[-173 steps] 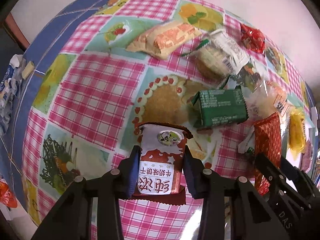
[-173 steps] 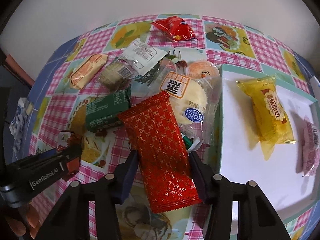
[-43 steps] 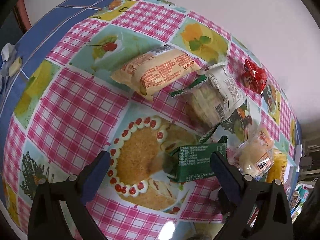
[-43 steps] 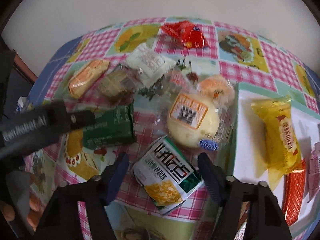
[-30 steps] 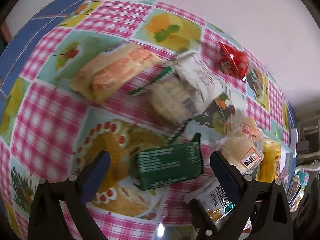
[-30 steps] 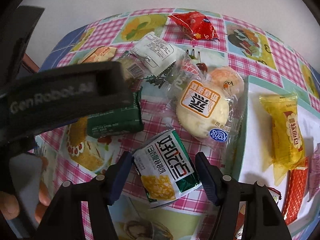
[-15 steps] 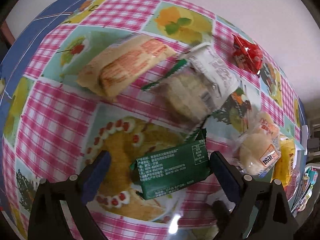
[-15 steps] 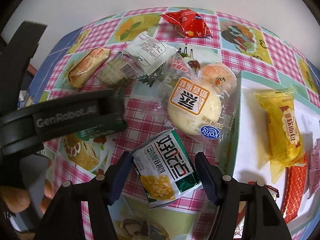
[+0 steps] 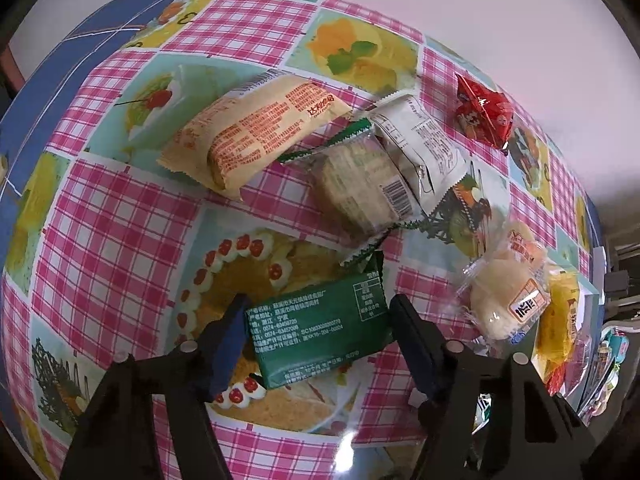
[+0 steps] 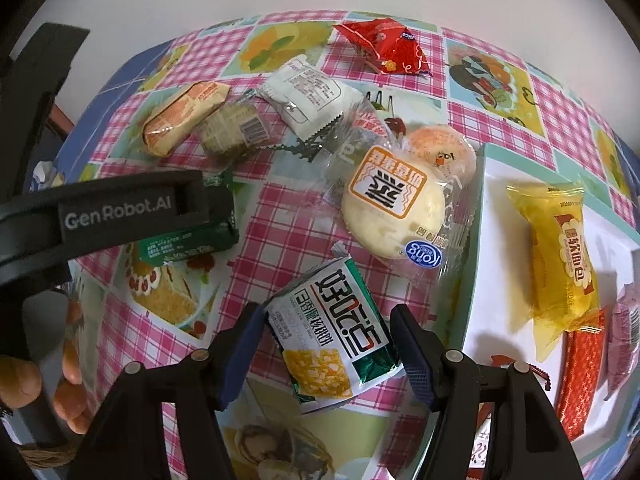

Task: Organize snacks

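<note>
My left gripper [image 9: 316, 334] has just closed onto the green packet [image 9: 318, 330] at the near table centre, the right gripper [image 10: 326, 344] clamps the corn-print packet [image 10: 334, 334], and either slick wrapper could slip when lifted.

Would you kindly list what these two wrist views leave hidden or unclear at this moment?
- Green packet: right wrist view, mostly hidden behind the left tongs.
- Red packet and pink packet on the white tray: cut off by the lens edge.
- Items at the table's far right end: left wrist view, too small and distorted to name.
- Right tongs' contact with the corn snack packet: unclear.
</note>
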`<state>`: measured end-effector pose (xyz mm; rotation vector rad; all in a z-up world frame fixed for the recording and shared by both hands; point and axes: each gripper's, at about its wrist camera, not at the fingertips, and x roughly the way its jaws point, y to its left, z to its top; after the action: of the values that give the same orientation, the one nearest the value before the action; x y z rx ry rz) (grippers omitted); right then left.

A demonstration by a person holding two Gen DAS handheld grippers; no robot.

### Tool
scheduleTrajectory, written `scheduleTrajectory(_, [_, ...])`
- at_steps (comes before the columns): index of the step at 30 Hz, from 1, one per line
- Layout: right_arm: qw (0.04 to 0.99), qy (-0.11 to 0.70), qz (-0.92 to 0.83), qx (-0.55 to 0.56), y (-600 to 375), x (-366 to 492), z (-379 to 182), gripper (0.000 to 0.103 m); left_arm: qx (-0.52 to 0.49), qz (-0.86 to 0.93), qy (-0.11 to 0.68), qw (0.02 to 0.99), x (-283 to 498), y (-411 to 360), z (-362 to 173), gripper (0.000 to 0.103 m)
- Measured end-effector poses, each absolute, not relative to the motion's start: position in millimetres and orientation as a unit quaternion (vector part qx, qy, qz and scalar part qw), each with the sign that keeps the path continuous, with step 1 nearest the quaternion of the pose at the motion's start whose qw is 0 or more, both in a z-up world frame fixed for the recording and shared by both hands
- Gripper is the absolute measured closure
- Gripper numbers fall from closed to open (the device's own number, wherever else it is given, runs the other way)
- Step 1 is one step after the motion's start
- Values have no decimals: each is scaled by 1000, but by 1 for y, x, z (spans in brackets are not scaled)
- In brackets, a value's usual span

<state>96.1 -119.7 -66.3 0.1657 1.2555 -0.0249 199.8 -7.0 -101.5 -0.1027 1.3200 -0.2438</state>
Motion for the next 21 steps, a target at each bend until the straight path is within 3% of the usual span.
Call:
scheduleTrajectory(11, [802, 594, -21, 59, -108, 90, -75, 34, -44, -120, 615, 778, 179, 3, -99, 35])
scheduleTrajectory(13, [801, 595, -25, 64, -108, 89, -78, 37, -42, -121, 615, 778, 177, 3, -99, 35])
scheduleTrajectory(15, [803, 592, -30, 67, -111, 86, -79, 47, -42, -119, 615, 778, 175, 3, -98, 35])
scheduleTrajectory(21, [805, 586, -37, 89, -119, 82, -76, 50, -41, -121, 613, 780, 174, 1, -96, 37])
